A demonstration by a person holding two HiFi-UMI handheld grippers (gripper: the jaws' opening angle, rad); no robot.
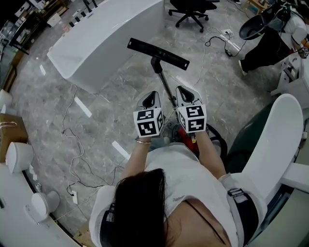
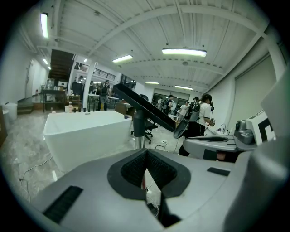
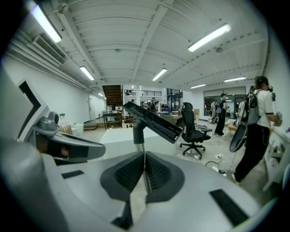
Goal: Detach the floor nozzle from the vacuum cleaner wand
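Observation:
The black floor nozzle (image 1: 158,52) lies tilted on the grey floor at the far end of the silver wand (image 1: 164,87). The wand runs back between my two grippers to the red vacuum body (image 1: 186,131). My left gripper (image 1: 153,95) is just left of the wand and my right gripper (image 1: 185,90) just right of it, side by side. In the left gripper view the jaws (image 2: 146,152) are shut with nothing between them, and the nozzle (image 2: 145,106) stands beyond. The right gripper's jaws (image 3: 144,155) are shut too and hold nothing, below the nozzle (image 3: 152,120).
A long white counter (image 1: 101,43) stands left of the nozzle, with a black office chair (image 1: 193,9) behind it. Loose cables (image 1: 72,144) trail over the floor at left. A white seat (image 1: 275,144) is close on my right. People (image 3: 258,131) stand far right.

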